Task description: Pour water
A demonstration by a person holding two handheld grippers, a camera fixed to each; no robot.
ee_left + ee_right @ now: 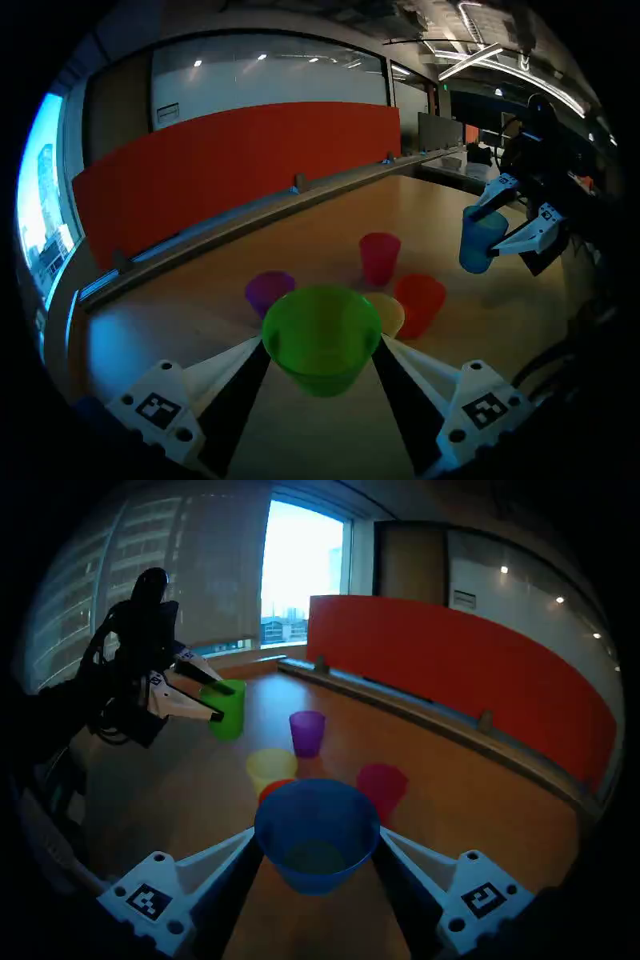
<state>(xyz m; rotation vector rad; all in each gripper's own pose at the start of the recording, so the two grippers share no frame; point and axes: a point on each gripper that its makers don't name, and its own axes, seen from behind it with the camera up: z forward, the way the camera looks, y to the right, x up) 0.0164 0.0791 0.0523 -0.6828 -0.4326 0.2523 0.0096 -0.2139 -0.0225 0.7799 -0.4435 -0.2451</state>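
Observation:
My left gripper (322, 346) is shut on a green cup (322, 332), held upright just above the wooden table (448, 216). In the right gripper view the same green cup (225, 709) shows at the left, in the left gripper (205, 694). My right gripper (317, 838) is shut on a blue cup (317, 828), also upright. From the left gripper view this blue cup (481, 238) hangs at the right in the right gripper (502, 227). Whether either cup holds water cannot be told.
Purple (269, 290), pink (379, 258), yellow (390, 312) and red (420, 302) cups stand clustered on the table between the two grippers. A raised rail (240, 220) and a red partition (240, 168) run along the table's far side. A window (304, 568) lies beyond.

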